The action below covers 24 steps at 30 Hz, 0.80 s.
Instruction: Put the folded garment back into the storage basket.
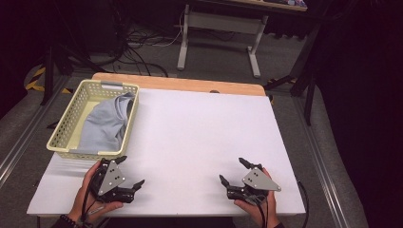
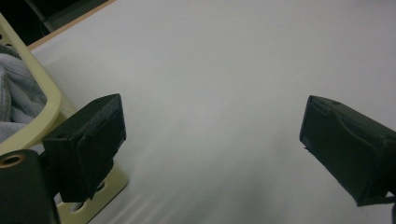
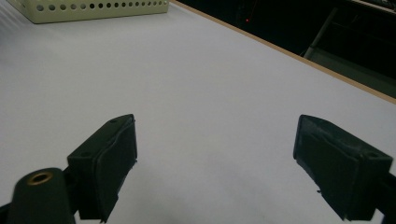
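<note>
A cream perforated basket [image 1: 63,127] stands at the table's left side and holds a crumpled light blue cloth [image 1: 105,122]. My left gripper [image 1: 133,170] is open just in front of the basket's near right corner, with nothing between its fingers. In the left gripper view, the left gripper [image 2: 212,121] spreads its jaws wide over bare white surface, with the basket [image 2: 46,100] and cloth [image 2: 14,93] at the left edge. My right gripper [image 1: 231,169] is open near the front right of the table. In the right gripper view, the right gripper [image 3: 215,135] is empty, and the basket [image 3: 93,7] is far off at top left.
The white tabletop [image 1: 199,128] has a wooden strip [image 1: 190,85] along its far edge. Beyond it stand a desk's white legs [image 1: 254,52] and cables on the grey floor. Metal rails run along both sides of the table.
</note>
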### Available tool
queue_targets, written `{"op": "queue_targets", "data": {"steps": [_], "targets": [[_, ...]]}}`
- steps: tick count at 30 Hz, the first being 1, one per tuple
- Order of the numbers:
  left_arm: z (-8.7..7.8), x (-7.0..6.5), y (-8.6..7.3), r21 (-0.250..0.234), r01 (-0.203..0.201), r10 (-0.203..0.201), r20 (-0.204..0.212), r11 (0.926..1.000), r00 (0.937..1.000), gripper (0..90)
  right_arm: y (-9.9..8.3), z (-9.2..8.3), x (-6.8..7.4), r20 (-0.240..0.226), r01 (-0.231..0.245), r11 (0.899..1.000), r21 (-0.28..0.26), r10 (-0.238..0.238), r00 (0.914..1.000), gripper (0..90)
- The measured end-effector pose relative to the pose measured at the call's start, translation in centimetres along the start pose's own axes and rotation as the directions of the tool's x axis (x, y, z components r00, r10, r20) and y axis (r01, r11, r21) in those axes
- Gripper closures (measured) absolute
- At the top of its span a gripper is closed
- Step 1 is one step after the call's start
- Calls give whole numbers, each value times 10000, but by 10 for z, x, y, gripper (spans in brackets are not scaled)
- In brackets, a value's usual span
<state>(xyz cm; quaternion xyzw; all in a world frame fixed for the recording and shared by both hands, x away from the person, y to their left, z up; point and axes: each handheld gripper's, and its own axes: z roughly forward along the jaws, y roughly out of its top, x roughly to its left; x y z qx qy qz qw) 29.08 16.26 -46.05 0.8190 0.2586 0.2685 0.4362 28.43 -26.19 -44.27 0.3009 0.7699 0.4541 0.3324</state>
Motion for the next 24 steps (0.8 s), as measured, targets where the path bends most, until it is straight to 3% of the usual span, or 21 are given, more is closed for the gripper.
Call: {"op": "queue_targets", "data": {"steps": [18,24], "targets": [[3,1,-1,103,55,-57,175,9999,9998,78,0,3,0,-153,2,9999,159,0,9999,137],[6,1,-1,291,-135,132,124,9995,9998,77,-3,8,-2,-268,-170,9990,412,181,9995,131]]}}
